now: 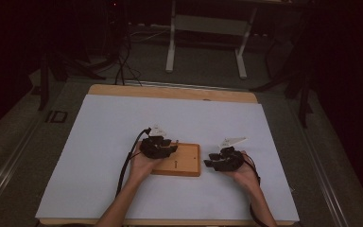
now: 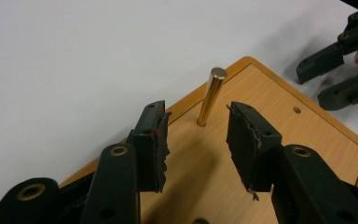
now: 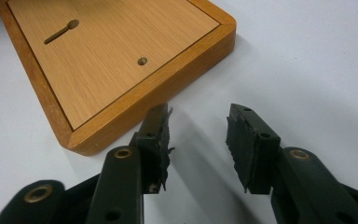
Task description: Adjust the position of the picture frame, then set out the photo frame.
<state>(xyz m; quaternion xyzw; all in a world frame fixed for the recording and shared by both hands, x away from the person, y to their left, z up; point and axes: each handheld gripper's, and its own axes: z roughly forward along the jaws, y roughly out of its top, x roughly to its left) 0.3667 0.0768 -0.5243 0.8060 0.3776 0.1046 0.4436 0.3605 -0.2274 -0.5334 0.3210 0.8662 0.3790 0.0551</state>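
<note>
A flat wooden board (image 1: pixel 184 161) lies on the white sheet. A slim brass pin (image 2: pixel 212 95) stands upright in the board, and the same pin (image 3: pixel 60 31) shows far off in the right gripper view. My left gripper (image 2: pixel 196 135) is open, hovering over the board with the pin just beyond its fingertips and touching neither jaw. In the high view the left gripper (image 1: pixel 171 149) sits over the board's left part. My right gripper (image 3: pixel 198 135) is open and empty above the sheet, just off the board's corner. It appears as the right gripper (image 1: pixel 209 161) beside the board's right edge.
A small brass-lined hole (image 3: pixel 142 61) sits in the board near the right gripper's side. The white sheet (image 1: pixel 123 137) covers most of the wooden table (image 1: pixel 170 92). Beyond the table stand a white desk frame (image 1: pixel 205 42) and dark floor with cables.
</note>
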